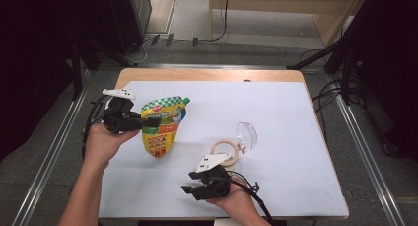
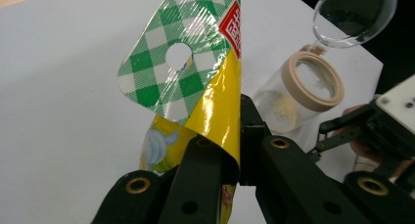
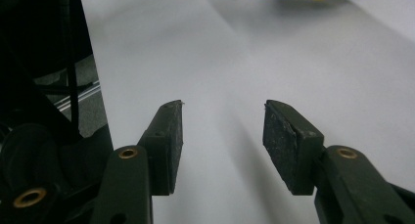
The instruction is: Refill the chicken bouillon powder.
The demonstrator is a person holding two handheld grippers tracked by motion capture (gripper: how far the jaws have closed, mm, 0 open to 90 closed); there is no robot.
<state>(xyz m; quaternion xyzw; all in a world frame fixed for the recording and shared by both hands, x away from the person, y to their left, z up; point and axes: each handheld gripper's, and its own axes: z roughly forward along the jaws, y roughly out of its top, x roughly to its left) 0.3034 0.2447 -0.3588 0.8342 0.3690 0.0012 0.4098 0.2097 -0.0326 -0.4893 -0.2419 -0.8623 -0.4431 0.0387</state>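
Yellow refill pouch [image 1: 162,123], green-and-white check top, one item.
Glossy flexible stand-up pouch; yellow body with printed labels, a red brand patch near the checked header, and a round hang hole punched through the header corner [image 2: 179,54]. Green spout cap at the upper right corner in the high view. It is held upright and slightly tilted at the left part of the white counter [image 1: 276,152], its left edge pinched, the foil curling there.
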